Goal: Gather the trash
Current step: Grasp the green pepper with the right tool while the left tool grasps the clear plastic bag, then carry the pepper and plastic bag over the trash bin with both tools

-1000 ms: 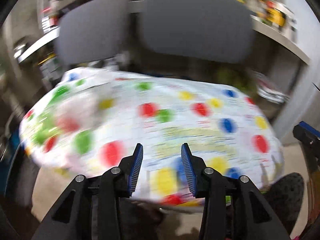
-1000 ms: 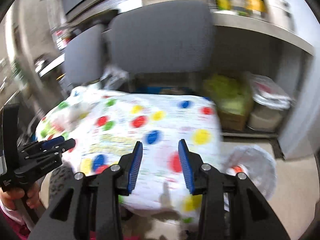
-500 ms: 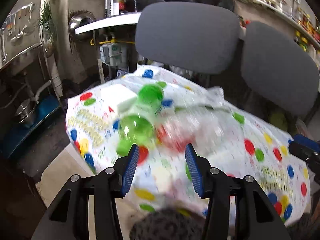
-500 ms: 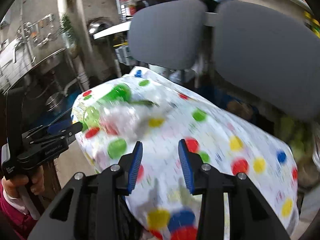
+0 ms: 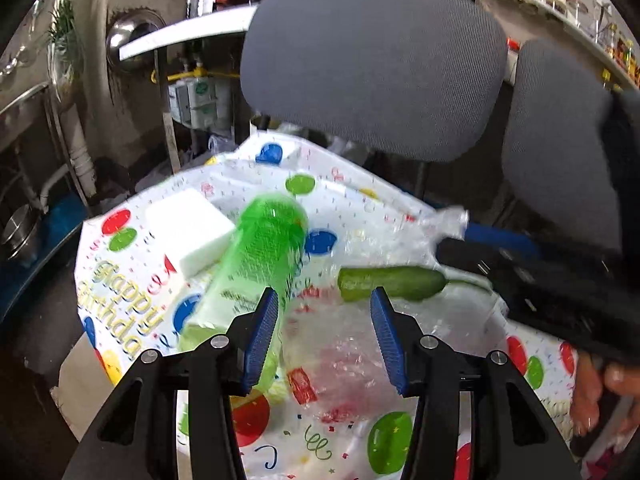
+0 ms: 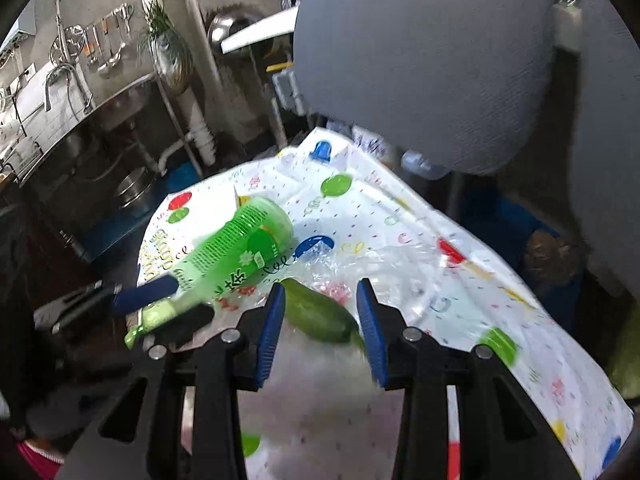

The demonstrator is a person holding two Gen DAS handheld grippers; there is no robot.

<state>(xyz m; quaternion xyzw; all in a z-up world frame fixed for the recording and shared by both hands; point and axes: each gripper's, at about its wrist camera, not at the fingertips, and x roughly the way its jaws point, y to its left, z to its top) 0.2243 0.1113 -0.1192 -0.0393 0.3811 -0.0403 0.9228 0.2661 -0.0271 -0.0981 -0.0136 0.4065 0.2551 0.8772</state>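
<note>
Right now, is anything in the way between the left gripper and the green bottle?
Nothing visible blocks it. The left gripper hangs open just above the table, and the green bottle lies beside its left finger, partly on the clear plastic wrap. The white block sits behind the bottle, out of the way.

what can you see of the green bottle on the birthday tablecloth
The green bottle is translucent plastic with a ribbed body and a pale printed label. It lies on its side on the tablecloth, base towards the chairs, neck towards the cameras. A white block sits right beside it, crinkled clear plastic on its other side. Its cap isn't clearly visible.
</note>
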